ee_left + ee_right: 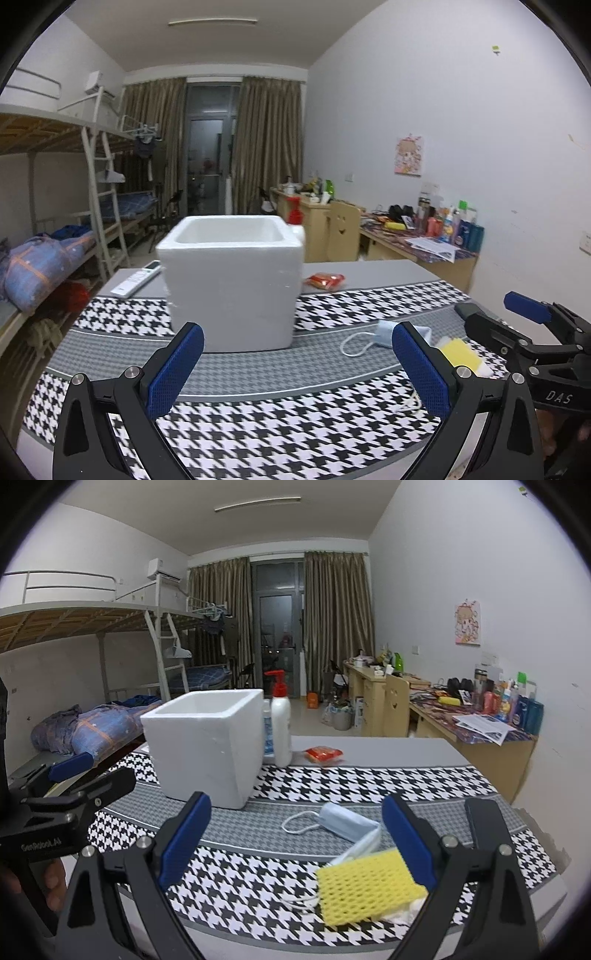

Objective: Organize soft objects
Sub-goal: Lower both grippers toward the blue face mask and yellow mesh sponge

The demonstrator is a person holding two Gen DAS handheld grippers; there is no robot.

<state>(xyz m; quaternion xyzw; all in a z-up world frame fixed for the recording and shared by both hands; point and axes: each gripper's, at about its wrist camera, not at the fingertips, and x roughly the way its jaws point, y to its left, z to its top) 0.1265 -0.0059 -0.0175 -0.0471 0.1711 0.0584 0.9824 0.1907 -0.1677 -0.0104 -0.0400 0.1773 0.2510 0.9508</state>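
Note:
A white foam box (231,280) (205,746) stands open-topped on the houndstooth cloth (258,421) (258,886). My left gripper (297,363) is open just in front of the box, with nothing between its fingers. To the right lie a light blue face mask (347,821) (386,332) with white loops and a yellow sponge (367,884) (460,352). My right gripper (295,834) is open above the cloth. The sponge lies under its right finger (408,843), and the mask is just ahead.
A white pump bottle (280,725) with a red top stands behind the box. An orange snack packet (324,754) (325,281) lies on the grey table, and a white remote (136,282) sits left of the box. A dark phone (484,821) lies at the right edge. Bunk beds stand at left, desks at right.

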